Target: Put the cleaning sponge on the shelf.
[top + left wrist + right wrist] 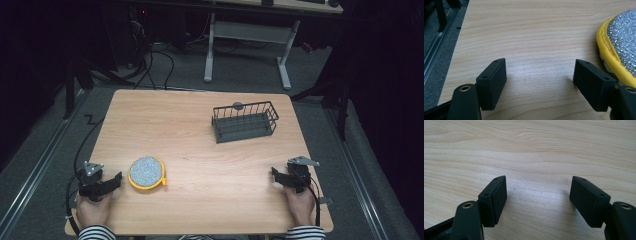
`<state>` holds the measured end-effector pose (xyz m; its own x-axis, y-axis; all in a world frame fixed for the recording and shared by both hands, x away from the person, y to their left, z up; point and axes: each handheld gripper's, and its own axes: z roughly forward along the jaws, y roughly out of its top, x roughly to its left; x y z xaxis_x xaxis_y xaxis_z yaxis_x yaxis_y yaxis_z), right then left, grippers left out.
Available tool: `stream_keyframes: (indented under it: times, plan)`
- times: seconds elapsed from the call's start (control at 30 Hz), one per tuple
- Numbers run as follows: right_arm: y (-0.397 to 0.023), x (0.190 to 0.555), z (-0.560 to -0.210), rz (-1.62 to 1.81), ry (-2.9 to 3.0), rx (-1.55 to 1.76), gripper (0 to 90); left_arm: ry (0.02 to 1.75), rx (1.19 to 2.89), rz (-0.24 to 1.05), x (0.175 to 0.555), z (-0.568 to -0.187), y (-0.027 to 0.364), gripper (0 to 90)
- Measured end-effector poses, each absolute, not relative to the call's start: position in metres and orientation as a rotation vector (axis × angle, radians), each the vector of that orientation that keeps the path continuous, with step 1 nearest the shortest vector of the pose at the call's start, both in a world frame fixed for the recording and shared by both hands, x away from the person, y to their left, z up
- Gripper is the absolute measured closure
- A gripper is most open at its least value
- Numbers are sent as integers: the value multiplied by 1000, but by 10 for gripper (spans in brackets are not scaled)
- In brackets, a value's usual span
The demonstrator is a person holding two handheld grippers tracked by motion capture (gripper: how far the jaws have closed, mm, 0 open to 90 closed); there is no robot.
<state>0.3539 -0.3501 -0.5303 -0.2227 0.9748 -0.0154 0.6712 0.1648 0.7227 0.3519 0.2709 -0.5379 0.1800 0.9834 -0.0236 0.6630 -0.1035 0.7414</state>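
— Counter?
— Wooden counter (200,150) spans the middle of the high view. A dark wire basket (245,121) stands upright, right of centre toward the top.
— Lower left?
— A round yellow-rimmed scrubbing pad (147,173) with a silvery face lies flat, just beside the left tool (118,180).
— Tools?
— Left tool's jaws stand wide, nothing between. Right tool (276,174), lower right, likewise wide and empty, over bare wood.

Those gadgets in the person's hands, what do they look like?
Each hand holds a black two-jaw tool, the left gripper and right gripper, with blocky rectangular jaws, a grey three-cornered plate on top and a black cable trailing off. The sleeves are striped, dark and white.
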Motion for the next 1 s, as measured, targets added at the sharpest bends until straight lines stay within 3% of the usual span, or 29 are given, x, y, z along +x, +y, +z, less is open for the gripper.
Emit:
stream_keyframes:
  times: [0.57, 0.67, 1.0]
  plan:
    - [-351, 354, -530, 829, 1965, 1551, 319, 1556, 1832, 671, 352, -538, 270, 305]
    - [-352, 355, -529, 820, 1951, 1569, 388, 1560, 1820, 662, 353, -538, 270, 306]
    - [-356, 353, -522, 849, 1970, 1577, 490, 1534, 1781, 614, 354, -535, 273, 300]
